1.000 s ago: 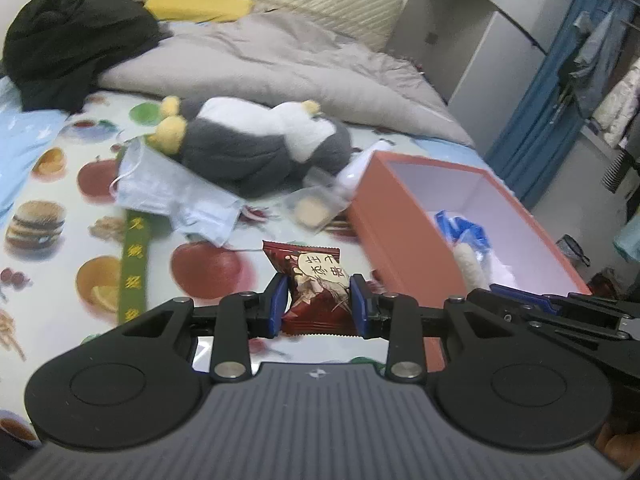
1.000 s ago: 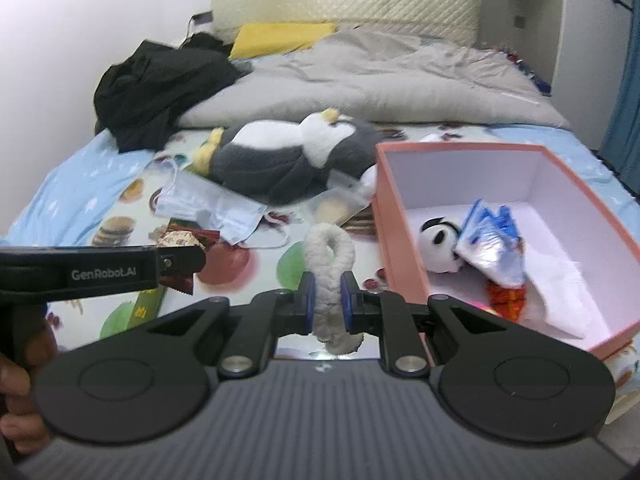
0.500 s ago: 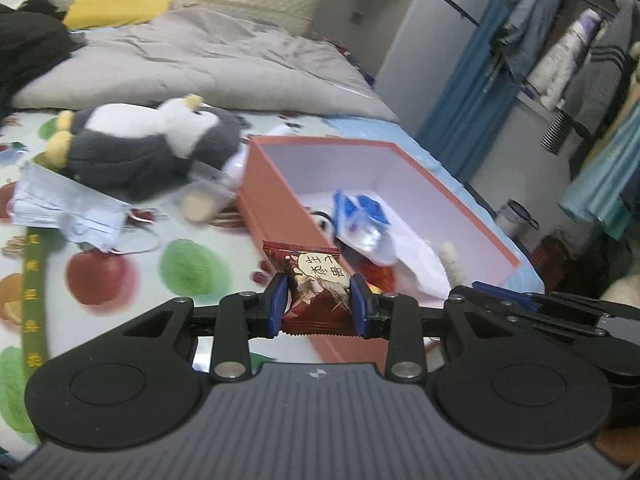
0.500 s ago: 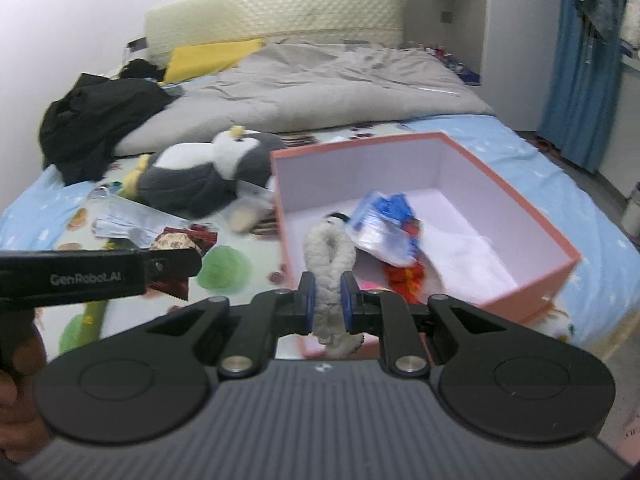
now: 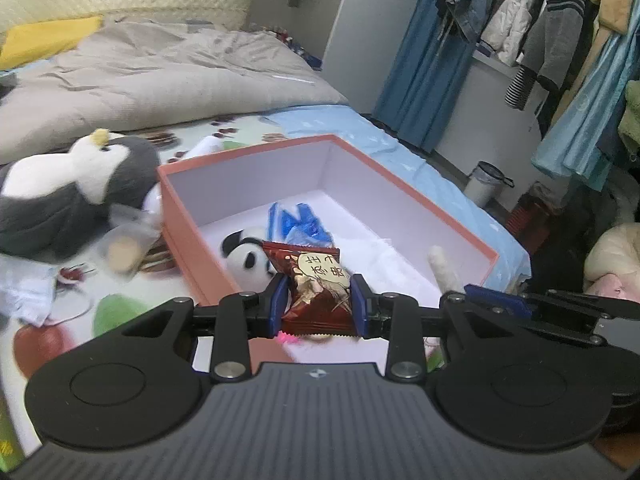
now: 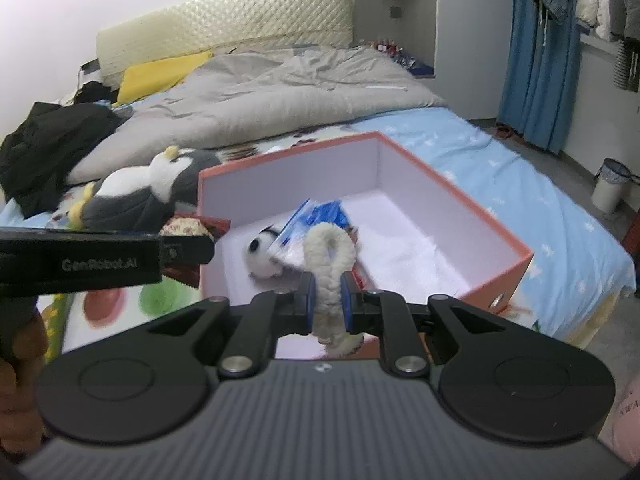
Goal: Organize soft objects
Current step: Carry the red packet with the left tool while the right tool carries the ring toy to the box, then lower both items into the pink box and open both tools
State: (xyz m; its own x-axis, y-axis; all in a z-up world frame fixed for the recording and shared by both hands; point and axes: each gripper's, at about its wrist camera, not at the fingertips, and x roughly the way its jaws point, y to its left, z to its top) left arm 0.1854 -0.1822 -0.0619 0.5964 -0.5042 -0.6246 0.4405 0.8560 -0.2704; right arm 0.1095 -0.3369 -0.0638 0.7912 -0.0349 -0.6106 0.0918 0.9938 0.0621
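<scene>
My left gripper (image 5: 318, 304) is shut on a red snack packet (image 5: 318, 280) and holds it over the near left corner of the orange box (image 5: 420, 200). My right gripper (image 6: 328, 306) is shut on a fluffy white loop (image 6: 329, 264) over the box's (image 6: 472, 212) near edge. Inside the box lie a small panda plush (image 5: 246, 258), a blue plastic packet (image 5: 298, 224) and white tissue (image 6: 408, 252). The left gripper shows in the right wrist view (image 6: 188, 250) at the box's left wall.
A grey and white penguin plush (image 5: 68, 192) lies left of the box, with a clear snack bag (image 5: 124, 244) and a face mask (image 5: 24, 292) beside it. A grey duvet (image 6: 288, 96) covers the back. The bed's edge and a bin (image 6: 610, 184) are right.
Both grippers have swung right and forward with their loads, from over the printed sheet to over the orange box. Neither has let go.
</scene>
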